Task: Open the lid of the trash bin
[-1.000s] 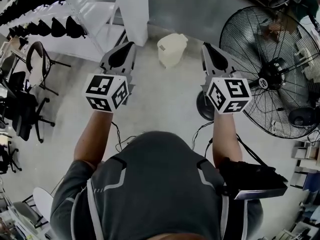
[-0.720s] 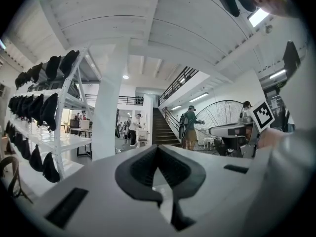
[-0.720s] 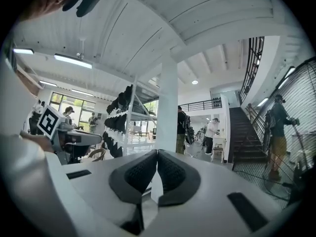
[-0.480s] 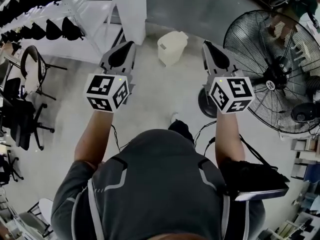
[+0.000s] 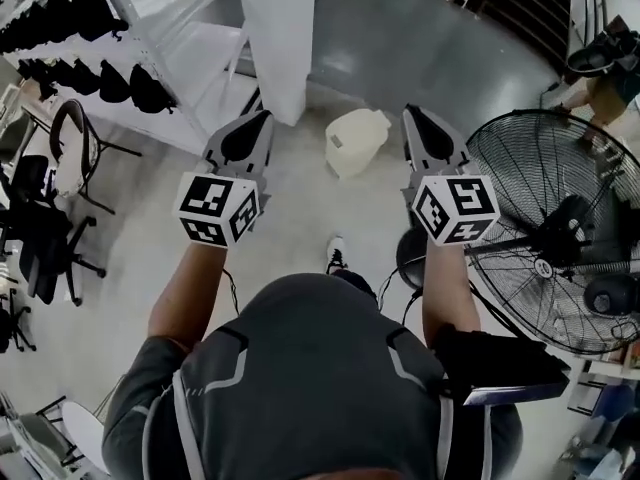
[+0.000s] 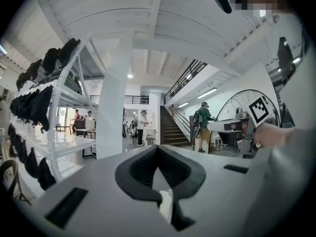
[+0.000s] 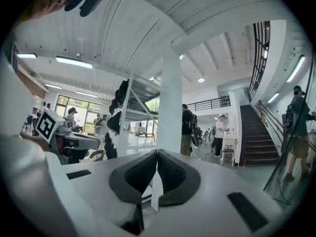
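While trash bin [image 5: 357,140] sits lid-down, untouched, left gripper [image 5: 264,118] and right gripper [image 5: 409,114] hover, jaws pressed together, empty.

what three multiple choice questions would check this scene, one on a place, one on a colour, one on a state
1. Where is the trash bin?
A. on the floor ahead
B. on the shelf rack
C. held in a gripper

2. What colour is the trash bin?
A. black
B. red
C. cream-white

3. How do the jaws of the left gripper and the right gripper stand?
A. both wide apart
B. both together
C. one clamped on the bin

Answers:
1 A, the head view shows it standing on the floor beyond both grippers.
2 C, it is pale cream all over.
3 B, each gripper view shows the jaw tips meeting with nothing clamped between them.
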`<state>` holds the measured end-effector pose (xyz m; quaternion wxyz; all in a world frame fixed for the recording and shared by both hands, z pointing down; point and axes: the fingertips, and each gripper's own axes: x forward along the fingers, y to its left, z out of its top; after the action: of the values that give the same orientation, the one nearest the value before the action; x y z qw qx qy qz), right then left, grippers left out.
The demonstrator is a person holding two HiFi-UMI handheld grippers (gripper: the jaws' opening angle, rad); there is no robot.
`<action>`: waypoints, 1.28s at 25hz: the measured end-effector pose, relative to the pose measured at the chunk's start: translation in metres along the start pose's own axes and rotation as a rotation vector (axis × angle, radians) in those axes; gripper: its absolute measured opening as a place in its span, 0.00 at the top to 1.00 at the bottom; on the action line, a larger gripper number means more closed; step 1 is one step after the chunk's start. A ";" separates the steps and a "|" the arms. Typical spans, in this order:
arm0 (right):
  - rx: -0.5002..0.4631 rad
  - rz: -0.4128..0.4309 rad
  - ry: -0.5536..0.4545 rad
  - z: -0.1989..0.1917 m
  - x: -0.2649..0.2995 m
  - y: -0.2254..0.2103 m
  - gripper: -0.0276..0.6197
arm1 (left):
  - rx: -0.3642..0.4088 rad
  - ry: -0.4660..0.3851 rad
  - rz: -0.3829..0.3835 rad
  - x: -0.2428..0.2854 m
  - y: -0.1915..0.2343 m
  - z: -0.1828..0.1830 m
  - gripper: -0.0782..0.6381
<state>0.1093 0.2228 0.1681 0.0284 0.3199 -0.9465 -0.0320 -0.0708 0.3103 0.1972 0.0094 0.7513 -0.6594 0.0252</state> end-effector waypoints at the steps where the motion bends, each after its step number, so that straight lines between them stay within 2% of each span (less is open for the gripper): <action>1: 0.007 0.004 -0.005 0.001 0.012 -0.013 0.91 | 0.005 0.003 0.005 0.015 0.003 0.003 0.88; 7: 0.010 0.017 -0.005 -0.007 0.065 -0.073 0.91 | 0.019 0.024 0.005 0.097 0.008 0.011 0.88; 13: 0.013 0.024 -0.009 -0.014 0.089 -0.125 0.91 | 0.029 0.031 0.014 0.171 0.002 0.015 0.88; 18: 0.012 0.043 -0.001 -0.025 0.095 -0.150 0.91 | 0.054 0.059 0.000 0.220 -0.011 0.013 0.88; 22: 0.022 0.037 -0.007 -0.034 0.103 -0.167 0.91 | 0.003 0.050 -0.039 0.252 -0.021 0.012 0.88; 24: 0.040 0.027 0.003 -0.041 0.109 -0.170 0.91 | 0.009 0.060 -0.054 0.264 -0.018 0.008 0.88; 28: 0.037 -0.007 0.034 -0.047 0.135 -0.174 0.91 | 0.004 0.068 -0.081 0.293 0.011 0.000 0.88; 32: 0.041 -0.067 0.043 -0.048 0.162 -0.188 0.91 | -0.004 0.073 -0.159 0.329 0.031 -0.006 0.88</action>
<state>0.0980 -0.0264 0.2061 0.0409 0.3524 -0.9349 -0.0067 -0.0590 -0.0192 0.2192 0.0369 0.7997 -0.5971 0.0508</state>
